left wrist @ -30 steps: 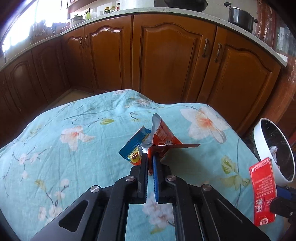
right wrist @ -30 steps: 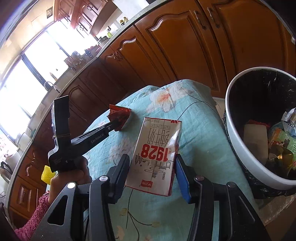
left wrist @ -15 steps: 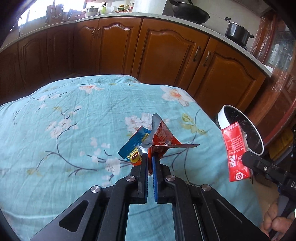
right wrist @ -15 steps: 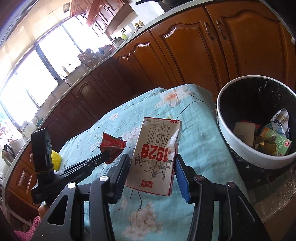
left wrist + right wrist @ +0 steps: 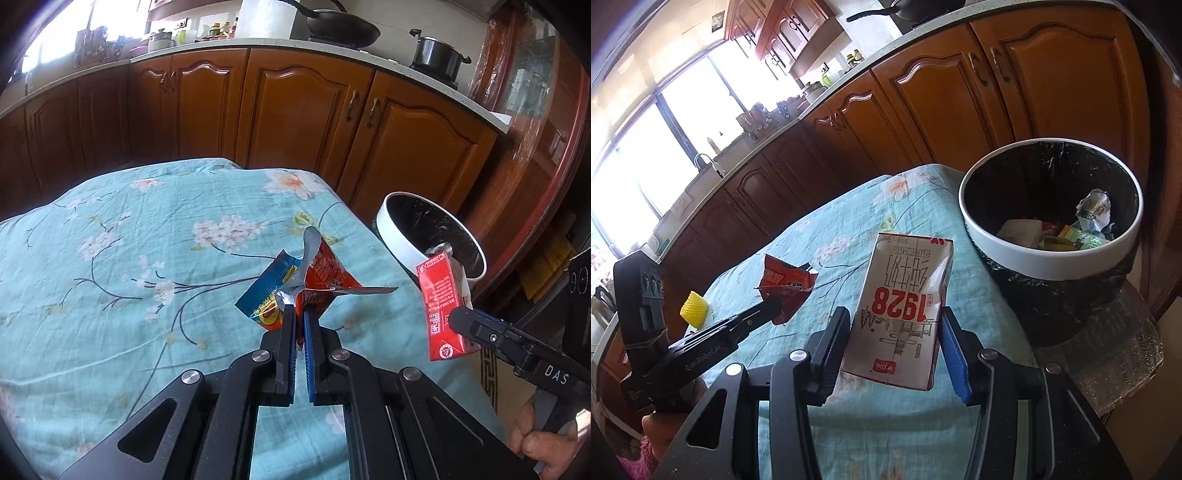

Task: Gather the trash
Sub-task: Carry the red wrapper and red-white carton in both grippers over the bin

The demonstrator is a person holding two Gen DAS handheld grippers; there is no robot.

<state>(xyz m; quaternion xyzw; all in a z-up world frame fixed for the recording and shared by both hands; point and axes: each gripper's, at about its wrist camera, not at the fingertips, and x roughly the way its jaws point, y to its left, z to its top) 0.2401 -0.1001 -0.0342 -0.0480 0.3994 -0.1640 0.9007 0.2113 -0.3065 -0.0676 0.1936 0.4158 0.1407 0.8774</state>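
My left gripper is shut on crumpled red and blue snack wrappers, held above the floral tablecloth. It also shows in the right wrist view with the red wrapper. My right gripper is shut on a white and red milk carton, held above the table edge, left of the bin. The carton shows red in the left wrist view. The white-rimmed trash bin, lined in black, holds several pieces of trash and stands beside the table.
A yellow ridged object lies on the table at the far left. Brown kitchen cabinets run behind the table, with a pot and pan on the counter. A wooden door stands right of the bin.
Both grippers have moved toward the bin with their loads still gripped. The bin has come closer and more central in both views; the carton now sits in front of the bin rim.
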